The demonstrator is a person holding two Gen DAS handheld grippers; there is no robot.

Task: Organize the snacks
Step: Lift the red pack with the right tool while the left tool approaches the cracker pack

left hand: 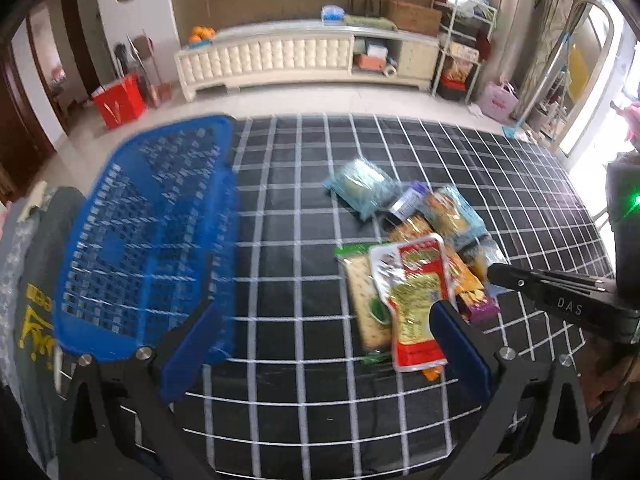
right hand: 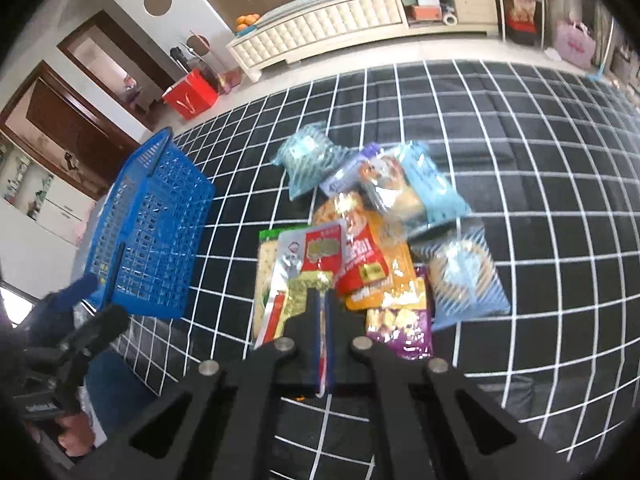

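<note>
A pile of snack packets (right hand: 384, 240) lies on the black grid tablecloth (left hand: 288, 208). On top of it is a red-and-white packet (left hand: 416, 300), and my right gripper (right hand: 320, 294) is shut on that packet's near edge. Under and around it are a green cracker packet (right hand: 265, 276), a purple packet (right hand: 400, 328) and pale blue bun packets (right hand: 464, 280). The blue plastic basket (right hand: 148, 232) stands at the table's left side. My left gripper (left hand: 326, 308) is open beside the basket (left hand: 148, 232), its left finger close to the basket's wall.
The table's far edge meets a tiled floor with a cream cabinet (left hand: 280, 56) and a red bag (left hand: 120, 100) beyond. A hand (right hand: 76, 436) holds the left gripper at the table's left edge. Bare cloth lies between basket and pile.
</note>
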